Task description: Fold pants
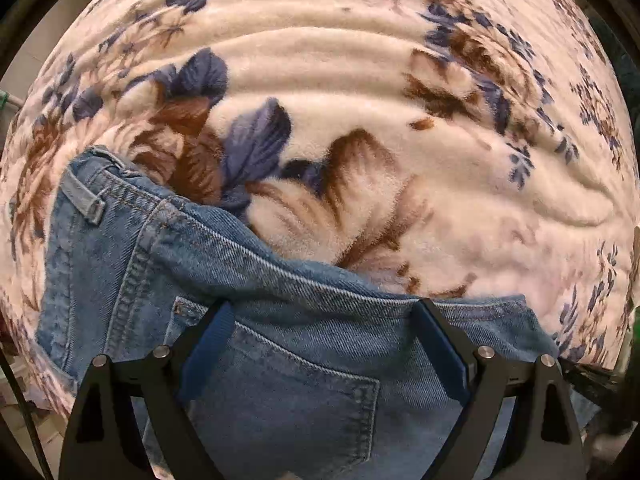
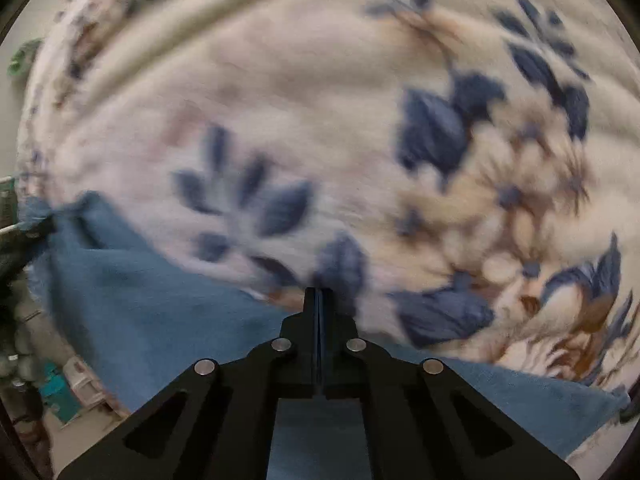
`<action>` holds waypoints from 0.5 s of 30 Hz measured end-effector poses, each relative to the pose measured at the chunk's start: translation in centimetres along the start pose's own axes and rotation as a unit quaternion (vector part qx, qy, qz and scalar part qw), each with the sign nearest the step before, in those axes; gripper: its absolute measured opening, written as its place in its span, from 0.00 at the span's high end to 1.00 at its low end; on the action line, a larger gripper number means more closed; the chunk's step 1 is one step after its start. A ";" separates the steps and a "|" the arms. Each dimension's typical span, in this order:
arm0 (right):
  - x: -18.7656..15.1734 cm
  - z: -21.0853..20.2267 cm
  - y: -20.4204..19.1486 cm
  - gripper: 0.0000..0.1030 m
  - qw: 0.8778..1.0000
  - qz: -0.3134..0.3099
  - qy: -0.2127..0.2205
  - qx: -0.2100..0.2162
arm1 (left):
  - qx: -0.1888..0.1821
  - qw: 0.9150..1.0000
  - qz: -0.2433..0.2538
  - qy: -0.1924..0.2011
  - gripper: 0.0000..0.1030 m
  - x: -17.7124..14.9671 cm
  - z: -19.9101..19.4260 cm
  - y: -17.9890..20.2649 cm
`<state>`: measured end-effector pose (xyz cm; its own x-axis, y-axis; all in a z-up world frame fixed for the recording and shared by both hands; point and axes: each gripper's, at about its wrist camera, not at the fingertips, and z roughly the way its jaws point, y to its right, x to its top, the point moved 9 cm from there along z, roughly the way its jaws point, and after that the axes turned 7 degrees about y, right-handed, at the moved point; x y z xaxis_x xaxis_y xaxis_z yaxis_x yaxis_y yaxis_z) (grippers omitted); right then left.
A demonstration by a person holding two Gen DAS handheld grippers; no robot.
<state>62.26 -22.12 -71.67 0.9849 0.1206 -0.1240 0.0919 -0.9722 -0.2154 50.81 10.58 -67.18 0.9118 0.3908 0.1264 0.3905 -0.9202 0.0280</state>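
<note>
Blue denim pants (image 1: 256,280) lie on a floral fleece blanket (image 1: 360,80). In the left wrist view the waistband, a belt loop and a back pocket show. My left gripper (image 1: 324,312) is open, its fingers spread over the waistband edge. In the right wrist view, which is blurred, the pants (image 2: 152,304) stretch across the lower frame. My right gripper (image 2: 319,294) has its jaws pressed together at the upper edge of the denim; whether cloth is pinched between them I cannot tell.
The blanket (image 2: 320,120) covers the whole surface, with ridges and wrinkles at the far side. Its left edge drops off, with cluttered items (image 2: 60,392) and a floor below at the lower left.
</note>
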 end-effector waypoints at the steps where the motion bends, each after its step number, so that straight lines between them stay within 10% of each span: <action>1: -0.3 0.1 0.1 1.00 1.000 0.008 -0.001 0.009 | 0.001 1.000 0.005 0.006 0.12 -0.1 -1.0 0.5; 10: -0.4 -6.6 4.0 0.88 0.994 0.078 0.074 0.034 | 0.013 0.988 0.156 0.016 0.12 -0.6 -0.4 10.4; 15: -3.4 -7.2 7.3 0.88 0.987 0.128 0.083 0.057 | 0.026 0.989 0.148 0.014 0.09 2.0 2.3 11.5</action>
<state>60.66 -31.08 -65.83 0.9849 -0.1709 -0.0296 -0.1716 -0.9363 -0.3064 57.44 0.89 -68.90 0.9836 0.1031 0.1482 0.1136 -0.9914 -0.0648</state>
